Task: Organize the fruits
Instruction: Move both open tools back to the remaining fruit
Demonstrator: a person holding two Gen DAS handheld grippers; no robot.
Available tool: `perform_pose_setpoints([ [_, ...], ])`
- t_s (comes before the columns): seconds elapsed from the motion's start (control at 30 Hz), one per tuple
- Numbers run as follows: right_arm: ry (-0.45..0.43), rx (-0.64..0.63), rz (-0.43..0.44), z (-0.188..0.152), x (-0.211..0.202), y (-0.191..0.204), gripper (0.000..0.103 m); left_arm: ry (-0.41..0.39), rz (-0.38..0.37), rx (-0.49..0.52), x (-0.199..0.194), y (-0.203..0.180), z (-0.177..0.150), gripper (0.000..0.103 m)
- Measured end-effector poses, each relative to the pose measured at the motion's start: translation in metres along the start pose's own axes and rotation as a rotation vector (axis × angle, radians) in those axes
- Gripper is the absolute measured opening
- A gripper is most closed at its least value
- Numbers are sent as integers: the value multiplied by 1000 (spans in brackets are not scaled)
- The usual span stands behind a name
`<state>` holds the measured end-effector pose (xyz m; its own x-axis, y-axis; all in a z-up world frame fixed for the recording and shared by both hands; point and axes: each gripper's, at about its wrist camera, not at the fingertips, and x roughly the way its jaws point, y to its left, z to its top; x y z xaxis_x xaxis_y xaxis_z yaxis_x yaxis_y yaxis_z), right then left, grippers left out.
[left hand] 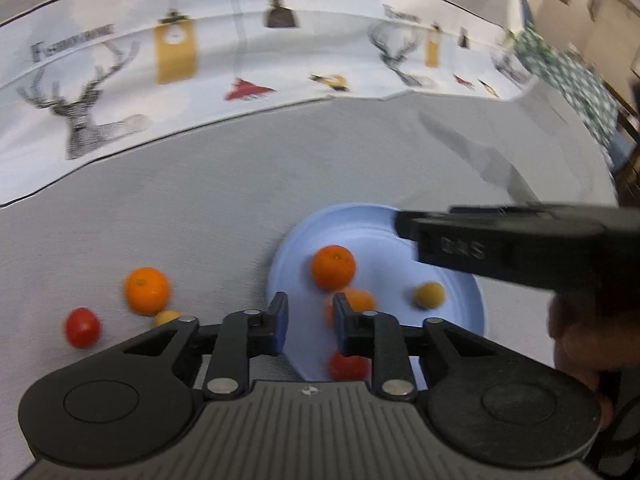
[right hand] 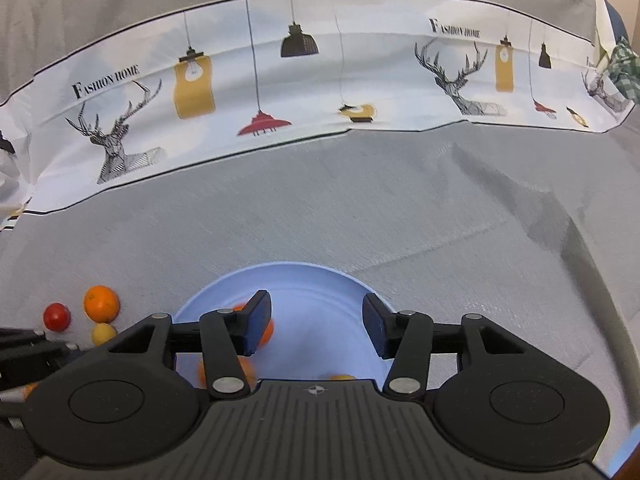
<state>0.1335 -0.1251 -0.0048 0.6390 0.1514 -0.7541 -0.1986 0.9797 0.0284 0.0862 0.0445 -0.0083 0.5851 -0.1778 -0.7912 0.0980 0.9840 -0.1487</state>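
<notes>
1. The left gripper [left hand: 308, 322] hangs above the near-left rim of the blue plate [left hand: 380, 232], its jaws parted with only a narrow gap and nothing between them.
2. The right gripper [right hand: 316, 326] sits over the same plate [right hand: 316, 280], jaws spread wide and empty; in the left wrist view its black body [left hand: 520, 248] reaches in from 3 o'clock across the plate's far-right rim.
3. On the plate in the left wrist view: an orange [left hand: 333, 267] near the centre, a second orange fruit [left hand: 360, 302] just toward 6 o'clock from it and partly hidden by the right-hand finger, a small yellow fruit [left hand: 429, 294] toward 4 o'clock, and a red tomato [left hand: 348, 366] at the near rim.
4. Off the plate, at its 9 o'clock side on the grey tablecloth [left hand: 200, 200], lie another orange [left hand: 147, 290], a small yellow fruit [left hand: 166, 318] touching it at 5 o'clock, and a red tomato [left hand: 82, 327] just beside them.
5. The right wrist view shows that trio at 9 o'clock: orange [right hand: 101, 302], yellow fruit [right hand: 104, 333], tomato [right hand: 56, 316].
6. A printed cloth band [right hand: 280, 80] with deer and lamps runs across at 12 o'clock.
</notes>
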Motion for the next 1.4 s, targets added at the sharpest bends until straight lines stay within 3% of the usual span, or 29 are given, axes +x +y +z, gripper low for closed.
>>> perform_pose_setpoints([
  [0.07, -18, -3, 21, 1, -3, 8, 38, -9, 23, -48, -4, 15, 3, 25],
  [0.17, -46, -6, 56, 4, -8, 20, 31, -21, 55, -125, -13, 39, 8, 25],
  [0.57, -135, -71, 211, 1, -22, 84, 31, -42, 166, -346, -40, 116, 16, 25],
  [1.4, -115, -143, 296, -16, -6, 128, 31, 2, 185, -355, -39, 136, 12, 25],
])
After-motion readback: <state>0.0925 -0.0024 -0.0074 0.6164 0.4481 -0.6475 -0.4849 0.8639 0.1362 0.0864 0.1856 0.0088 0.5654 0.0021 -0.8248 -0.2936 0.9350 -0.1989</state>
